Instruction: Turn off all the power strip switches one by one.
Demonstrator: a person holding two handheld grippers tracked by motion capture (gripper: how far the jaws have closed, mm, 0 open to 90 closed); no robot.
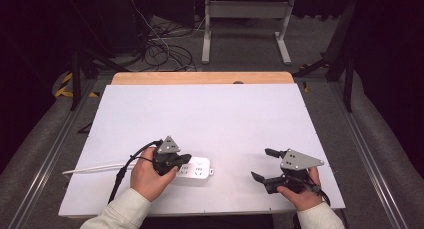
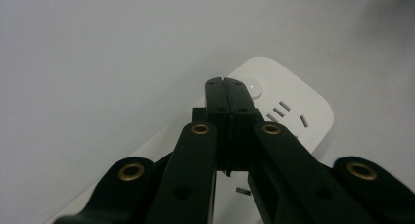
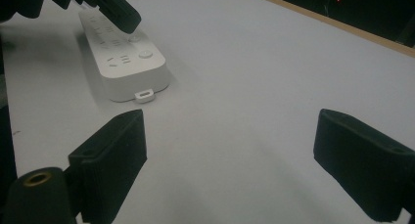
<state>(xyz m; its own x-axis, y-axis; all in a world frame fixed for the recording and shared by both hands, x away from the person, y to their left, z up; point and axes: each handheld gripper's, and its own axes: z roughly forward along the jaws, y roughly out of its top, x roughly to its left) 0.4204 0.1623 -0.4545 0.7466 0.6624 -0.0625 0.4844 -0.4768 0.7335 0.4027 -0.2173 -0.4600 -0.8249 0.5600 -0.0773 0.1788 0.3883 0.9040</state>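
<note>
Power strip (image 1: 195, 168) lies flat on the white table (image 1: 210, 114), near its front edge, left of centre; long axis runs left to right, cord trailing off to the left. Left gripper (image 1: 184, 160) hangs over the strip's middle, jaws pressed fully together with nothing between them. In the left gripper view the closed tips (image 2: 226, 89) sit just short of the round button (image 2: 253, 86) at the strip's far end, the strip's length running on ahead of them. Right gripper (image 1: 263, 165) rests well to the right, jaws spread wide and empty, pointing toward the strip's right end. Left hand is clearly the nearer. Likely next: a press on the button.
</note>
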